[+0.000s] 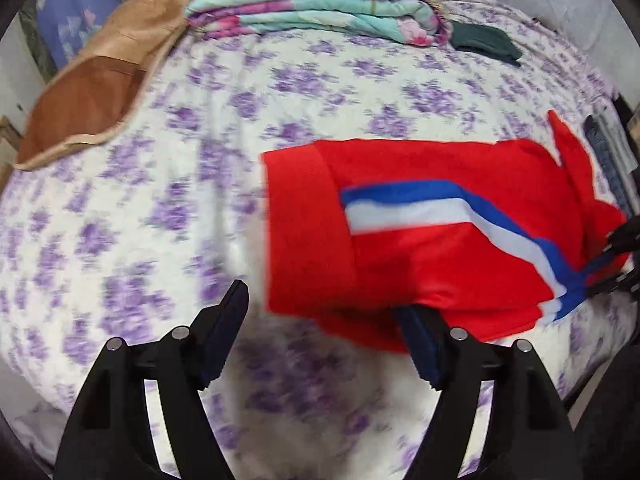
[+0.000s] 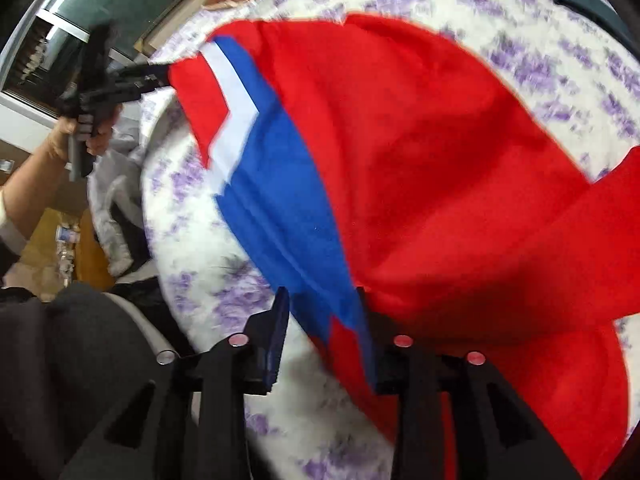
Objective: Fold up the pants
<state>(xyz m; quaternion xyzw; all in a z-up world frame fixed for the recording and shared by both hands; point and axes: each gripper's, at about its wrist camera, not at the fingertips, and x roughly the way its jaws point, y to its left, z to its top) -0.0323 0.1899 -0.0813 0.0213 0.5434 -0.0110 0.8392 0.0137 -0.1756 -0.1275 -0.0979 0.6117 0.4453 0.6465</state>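
Lying on the bed [image 1: 160, 208] with purple flowers were the red pants [image 1: 440, 240] with a blue and white stripe, left gripper [image 1: 320, 320] jaws wide apart, one finger under the cloth edge, right gripper [image 2: 324, 332] jaws partly apart with the pants between them, folded blanket [image 1: 320, 4] behind.

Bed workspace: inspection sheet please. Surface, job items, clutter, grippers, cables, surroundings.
Surface: bed with a purple-flowered sheet.
Job's things: red pants with a blue-white stripe, on the sheet, motion-blurred.
Clutter: folded floral quilt, brown blanket and dark green cloth, all at the far side.
Grippers: left gripper open, one fingertip hidden behind the pants' edge; right gripper open, stripe fabric between its jaws.
Cables: nothing seen.
Surroundings: window beyond the bed.
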